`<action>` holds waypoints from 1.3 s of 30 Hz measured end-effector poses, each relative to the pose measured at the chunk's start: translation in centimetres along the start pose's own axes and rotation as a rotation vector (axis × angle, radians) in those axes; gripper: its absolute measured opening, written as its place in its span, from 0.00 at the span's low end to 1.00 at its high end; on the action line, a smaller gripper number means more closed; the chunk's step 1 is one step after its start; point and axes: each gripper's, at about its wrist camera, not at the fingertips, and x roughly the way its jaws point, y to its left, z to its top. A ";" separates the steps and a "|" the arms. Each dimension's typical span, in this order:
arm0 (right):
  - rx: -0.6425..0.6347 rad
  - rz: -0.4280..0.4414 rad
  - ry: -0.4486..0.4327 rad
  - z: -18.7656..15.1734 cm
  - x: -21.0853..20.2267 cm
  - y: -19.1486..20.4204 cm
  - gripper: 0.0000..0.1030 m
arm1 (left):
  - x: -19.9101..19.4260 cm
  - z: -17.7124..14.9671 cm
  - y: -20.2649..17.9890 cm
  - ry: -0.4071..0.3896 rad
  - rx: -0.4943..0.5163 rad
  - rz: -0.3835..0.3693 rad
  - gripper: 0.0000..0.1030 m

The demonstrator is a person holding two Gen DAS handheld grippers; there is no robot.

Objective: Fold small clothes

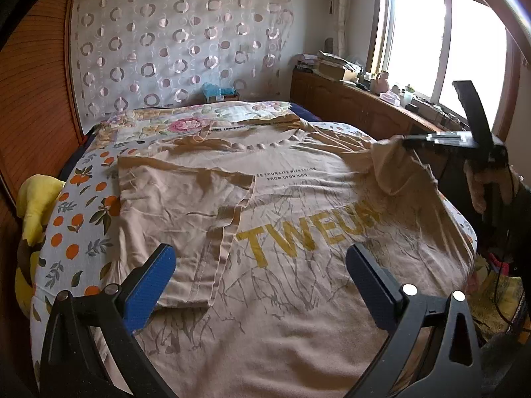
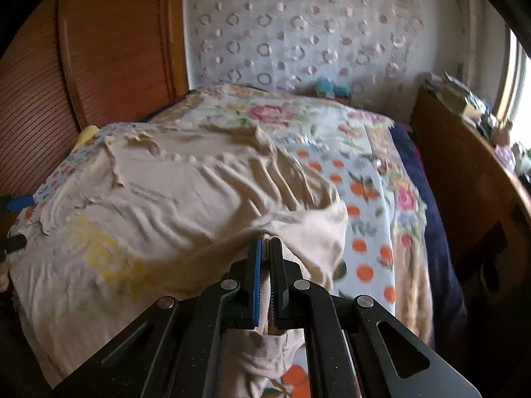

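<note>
Beige cotton fills most of both views: a T-shirt (image 1: 282, 232) lies spread over a bed, and I see it from above through my two wrist cameras. Yellow block letters cross its chest at the centre of the left wrist view, with small dark print above them. One sleeve (image 1: 186, 212) is folded inward and lies flat on the shirt at centre left of that frame.

My left gripper (image 1: 260, 282) sits at the bottom of the left wrist view, its jaws spread wide apart and holding nothing, with blue pads (image 1: 149, 285) on the inner faces. It hangs above the lower part of the shirt.

My right gripper (image 2: 267, 242) appears at bottom centre of the right wrist view, jaws pressed together on a pinch of the shirt's other sleeve (image 2: 318, 232); the cloth is raised into a peak there and ridges fan out from it toward the upper left. That view is blurred. In the left wrist view the same gripper shows at the right edge, fabric hanging from its tip.

Under the shirt is a sheet (image 1: 76, 229) printed with oranges and leaves, and a floral cover (image 1: 186, 122) farther up the frame. A window (image 1: 448, 43) glows at upper right, above a cluttered wooden cabinet (image 1: 348, 102). A curtain with ring patterns (image 1: 179, 39) hangs across the top.
</note>
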 end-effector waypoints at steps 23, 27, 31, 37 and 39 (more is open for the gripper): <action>0.005 -0.046 0.110 -0.8 5.4 0.1 0.42 | 0.0 -0.5 0.4 0.006 -0.006 0.004 0.99; 0.016 -0.017 0.147 -0.9 6.7 -0.3 0.22 | 0.0 -0.6 0.2 0.011 -0.007 0.005 1.00; -0.012 0.008 0.103 0.8 6.0 0.4 0.02 | 0.1 -0.6 0.2 0.012 -0.009 0.005 0.99; 0.031 0.090 0.033 4.5 5.4 1.8 0.02 | 0.3 -0.8 0.1 0.017 -0.009 0.000 0.99; 0.055 0.129 0.026 5.5 6.0 2.3 0.02 | 0.3 -0.8 0.1 0.016 -0.008 0.001 1.00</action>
